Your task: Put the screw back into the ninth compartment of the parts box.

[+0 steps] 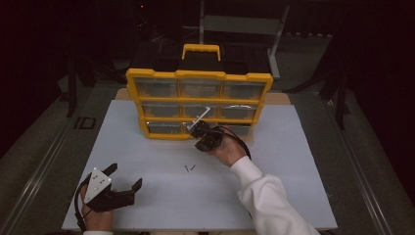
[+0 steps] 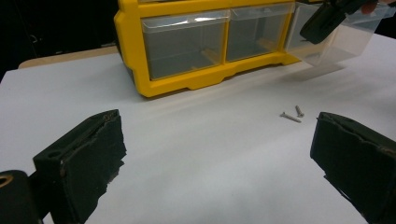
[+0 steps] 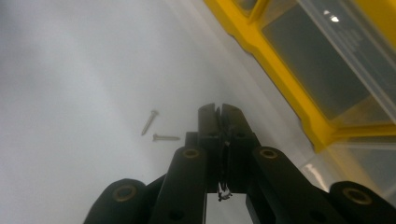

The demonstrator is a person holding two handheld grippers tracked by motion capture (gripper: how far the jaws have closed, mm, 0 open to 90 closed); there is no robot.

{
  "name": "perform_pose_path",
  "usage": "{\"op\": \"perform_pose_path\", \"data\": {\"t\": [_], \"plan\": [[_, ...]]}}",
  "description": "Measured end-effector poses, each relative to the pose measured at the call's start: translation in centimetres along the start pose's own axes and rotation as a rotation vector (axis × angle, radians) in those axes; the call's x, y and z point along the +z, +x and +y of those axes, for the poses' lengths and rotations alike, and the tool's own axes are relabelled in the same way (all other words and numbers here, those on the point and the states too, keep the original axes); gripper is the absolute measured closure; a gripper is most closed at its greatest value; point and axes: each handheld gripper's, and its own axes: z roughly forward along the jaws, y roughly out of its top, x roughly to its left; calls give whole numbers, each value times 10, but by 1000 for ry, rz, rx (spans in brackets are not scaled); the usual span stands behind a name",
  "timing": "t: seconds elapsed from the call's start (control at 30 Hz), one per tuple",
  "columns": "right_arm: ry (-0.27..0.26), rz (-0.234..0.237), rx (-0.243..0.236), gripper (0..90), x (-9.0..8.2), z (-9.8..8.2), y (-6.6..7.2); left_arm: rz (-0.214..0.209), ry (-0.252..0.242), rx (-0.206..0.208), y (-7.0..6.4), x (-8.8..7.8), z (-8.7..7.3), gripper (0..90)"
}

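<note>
- Looking down from the high view, I see a white table (image 1: 147, 205) taking up most of the scene, with dark floor around it.
- A yellow organizer (image 1: 198, 75) stands upright at the far middle of the table. It has three rows of clear drawers and a yellow handle on top.
- One clear drawer (image 2: 341, 44) is out of the organizer and tilted in the air, just in front of the bottom row. It is off the table, with its shadow on the white surface below. I cannot tell which slot it belongs to.
- My right gripper (image 1: 201, 137) is in front of the organizer's bottom row, held by a hand in a white sleeve. In the right gripper view the jaws are pinched together with only a thin slit between them. The left gripper view shows them clamped on an edge of the clear drawer.
- My left gripper (image 1: 126, 175) is near the table's front left corner, well apart from the organizer. Its jaws are spread wide, with bare table between them and nothing held.
- Two small screws (image 2: 290, 116) lie loose on the table, close together at an angle. They sit between the grippers, nearer the right one, and nothing touches them.
</note>
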Motion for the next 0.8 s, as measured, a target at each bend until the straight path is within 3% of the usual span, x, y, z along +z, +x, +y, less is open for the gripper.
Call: {"op": "perform_pose_path", "data": {"t": [0.8], "plan": [[-9,-53,46,876,-30,-2,-23,-2,4,1,0,0,0,31]]}}
